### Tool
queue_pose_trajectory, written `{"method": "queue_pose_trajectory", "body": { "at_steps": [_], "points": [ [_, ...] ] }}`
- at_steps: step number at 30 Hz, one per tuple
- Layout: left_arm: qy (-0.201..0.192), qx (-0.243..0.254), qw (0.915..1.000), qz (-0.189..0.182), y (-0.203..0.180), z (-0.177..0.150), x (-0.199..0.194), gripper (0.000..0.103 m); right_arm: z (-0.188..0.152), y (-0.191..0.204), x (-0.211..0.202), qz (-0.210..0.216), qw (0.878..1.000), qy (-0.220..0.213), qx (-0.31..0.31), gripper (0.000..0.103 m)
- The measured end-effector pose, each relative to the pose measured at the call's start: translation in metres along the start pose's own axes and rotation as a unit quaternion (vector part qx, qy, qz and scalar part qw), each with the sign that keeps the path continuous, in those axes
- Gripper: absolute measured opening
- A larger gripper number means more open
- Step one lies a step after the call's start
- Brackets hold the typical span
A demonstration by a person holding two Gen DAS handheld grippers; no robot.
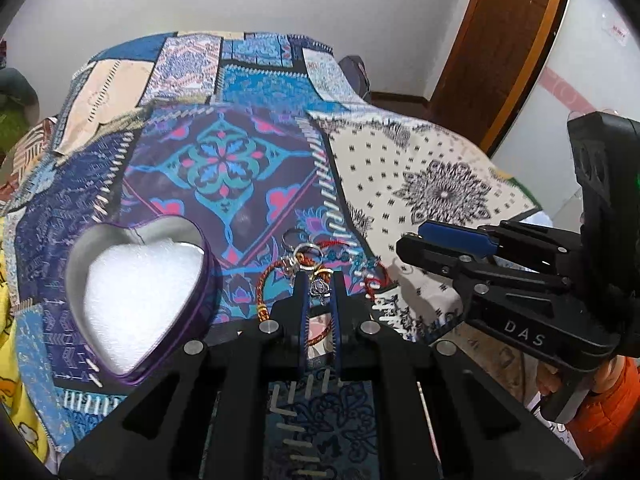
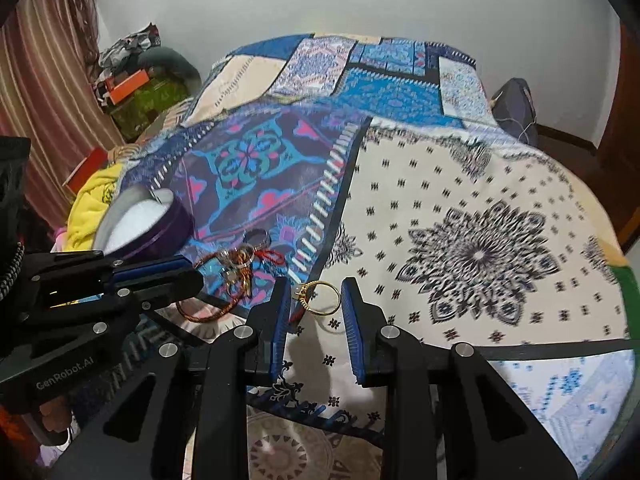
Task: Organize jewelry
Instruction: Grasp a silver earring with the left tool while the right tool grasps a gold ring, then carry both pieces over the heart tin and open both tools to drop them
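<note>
Left wrist view: we are gripping a silver pendant [image 1: 320, 289] in the left gripper [image 1: 319, 280], beside a heart-shaped tin [image 1: 138, 300] holding only white padding. Our right gripper [image 2: 314, 294] jaws are pinching a gold ring [image 2: 320, 298].

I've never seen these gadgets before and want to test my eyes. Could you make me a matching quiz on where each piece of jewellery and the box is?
Things:
1. gold ring with a raised setting
2. small silver charm
3. purple heart-shaped tin
4. red cord bracelet

Places or states:
A. pinched in the left gripper
B. lying on the patterned quilt among the other pieces
C. held between the blue pads of the right gripper
D. standing open, white lining showing

Pairs: 1-C, 2-A, 3-D, 4-B
</note>
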State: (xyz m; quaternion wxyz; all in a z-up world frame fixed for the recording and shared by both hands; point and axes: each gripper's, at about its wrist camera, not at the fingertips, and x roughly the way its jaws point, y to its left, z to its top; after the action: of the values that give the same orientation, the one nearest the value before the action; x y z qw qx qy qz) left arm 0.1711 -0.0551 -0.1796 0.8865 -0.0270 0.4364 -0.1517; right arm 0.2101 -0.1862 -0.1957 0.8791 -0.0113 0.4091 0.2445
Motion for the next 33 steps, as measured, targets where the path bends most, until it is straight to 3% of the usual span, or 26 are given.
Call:
{"method": "queue_pose_trajectory", "body": {
  "at_steps": [21, 33],
  "points": [
    [-0.108, -0.029, 0.9932, 0.033, 0.029, 0.012, -0.097, 0.009, 0.039, 0.055, -0.046, 0.030, 0.995, -0.091, -0.031, 0.023],
    [-0.120, -0.049, 0.9895, 0.064, 0.072, 0.009, -0.114, 0.009, 0.048, 0.094, -0.019, 0.075, 0.993, -0.075, -0.056, 0.024]
  ]
}}
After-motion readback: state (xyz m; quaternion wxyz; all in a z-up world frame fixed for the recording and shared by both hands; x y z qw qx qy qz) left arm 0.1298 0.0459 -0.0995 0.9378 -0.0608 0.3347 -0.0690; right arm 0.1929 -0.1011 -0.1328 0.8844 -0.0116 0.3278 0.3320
